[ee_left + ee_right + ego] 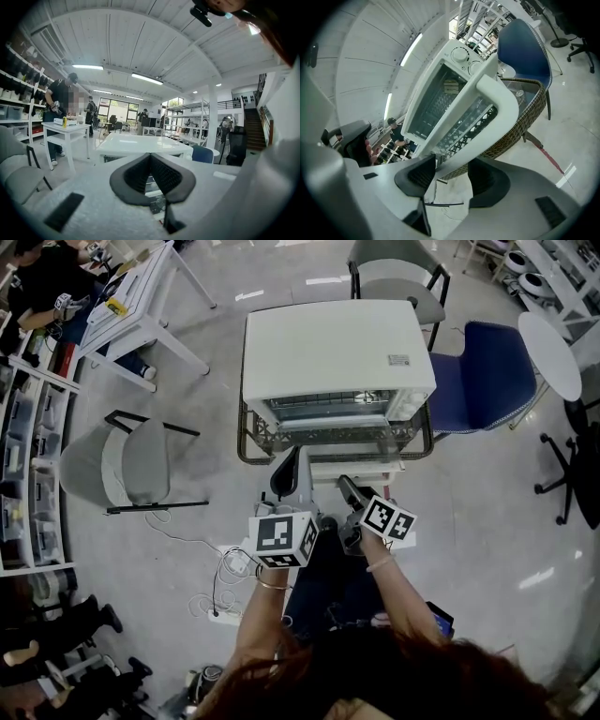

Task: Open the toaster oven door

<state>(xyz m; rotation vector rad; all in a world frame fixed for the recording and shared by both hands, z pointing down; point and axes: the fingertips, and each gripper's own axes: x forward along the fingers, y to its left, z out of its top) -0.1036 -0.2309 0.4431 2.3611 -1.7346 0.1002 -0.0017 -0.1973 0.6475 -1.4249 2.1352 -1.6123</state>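
A white toaster oven stands on a dark wicker stand in front of me. Its glass door is swung down toward me, with the white door handle at its near edge. My right gripper reaches up to that handle. In the right gripper view the door handle runs down between the two dark pads of the right gripper, which is shut on it. My left gripper hovers just left of the door, shut on nothing. The left gripper shows its pads meeting above the oven's top.
A blue chair stands right of the stand, a grey chair to the left, another grey chair behind. A white table and a person are at the far left, and a round white table at the right. A power strip with cables lies on the floor.
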